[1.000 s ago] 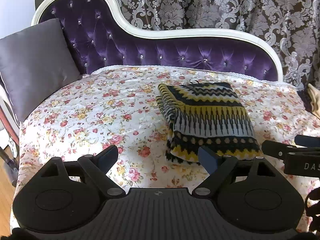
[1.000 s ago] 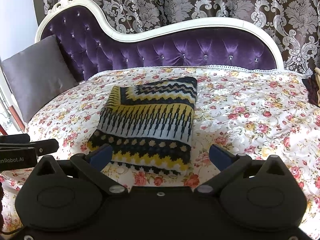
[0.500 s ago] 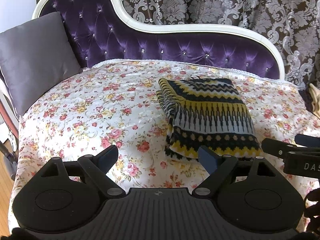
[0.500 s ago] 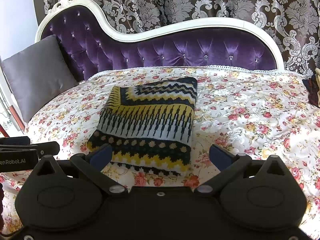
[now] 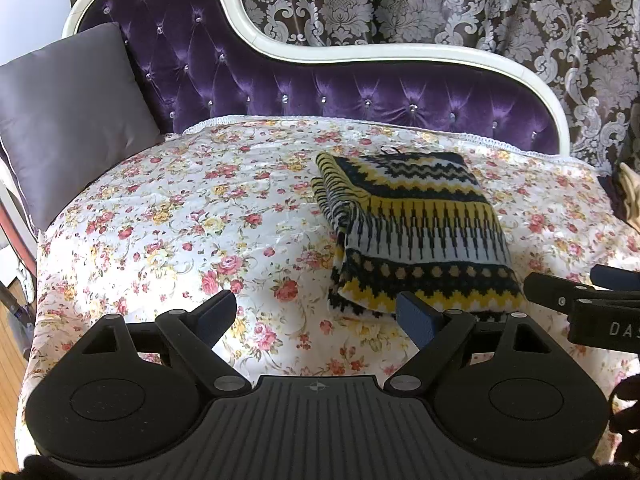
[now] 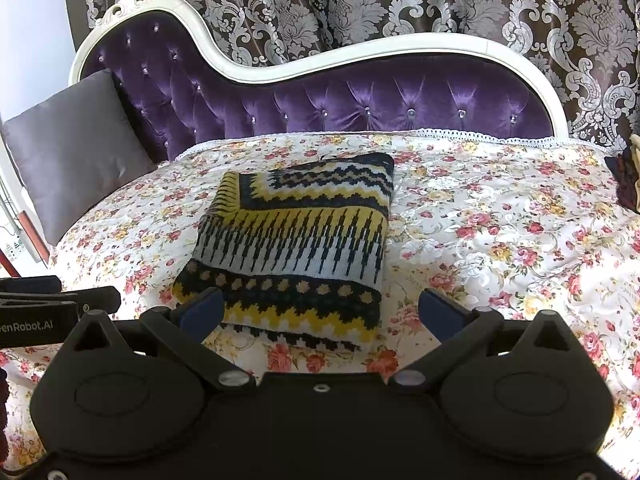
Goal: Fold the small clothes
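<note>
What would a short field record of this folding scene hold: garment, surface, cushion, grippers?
garment: patterned knit, folded, lying flat
surface: floral cover on a purple tufted daybed
cushion: grey cushion at the left end, apart from the knit
left gripper: open, empty, above the cover
right gripper: open, empty, near the knit's front edge

Floral-covered daybed (image 6: 500, 216); folded patterned knit (image 6: 296, 240) lying flat.

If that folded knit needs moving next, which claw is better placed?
Probably the right claw: the folded knit lies straight ahead, its near edge between the open fingers. The left claw faces mostly bare floral cover.
</note>
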Available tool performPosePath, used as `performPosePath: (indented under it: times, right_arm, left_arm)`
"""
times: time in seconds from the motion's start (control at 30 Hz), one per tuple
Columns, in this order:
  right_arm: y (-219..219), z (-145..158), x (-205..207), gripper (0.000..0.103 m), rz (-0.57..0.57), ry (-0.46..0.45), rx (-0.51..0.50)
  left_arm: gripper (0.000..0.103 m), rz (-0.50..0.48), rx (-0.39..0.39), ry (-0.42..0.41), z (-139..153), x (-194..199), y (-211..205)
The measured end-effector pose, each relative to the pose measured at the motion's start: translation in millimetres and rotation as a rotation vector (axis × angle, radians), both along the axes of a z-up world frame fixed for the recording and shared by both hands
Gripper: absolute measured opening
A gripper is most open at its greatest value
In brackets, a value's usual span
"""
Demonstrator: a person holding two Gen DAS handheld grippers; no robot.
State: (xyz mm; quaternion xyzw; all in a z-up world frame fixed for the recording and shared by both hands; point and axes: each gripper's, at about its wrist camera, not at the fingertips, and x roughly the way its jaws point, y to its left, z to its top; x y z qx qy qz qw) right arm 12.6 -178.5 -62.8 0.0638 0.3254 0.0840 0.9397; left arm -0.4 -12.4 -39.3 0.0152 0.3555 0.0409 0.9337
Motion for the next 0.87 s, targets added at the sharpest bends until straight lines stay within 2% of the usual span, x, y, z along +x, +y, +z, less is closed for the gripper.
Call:
performPosePath:
  times: [0.87]
  right_arm:
    - [-0.6,-2.1,-0.8,0.103,-0.003,0.004,0.003]
  left_arm:
    - [0.087,-0.012,0.016,0.002,-2.0,-0.4,-1.2]
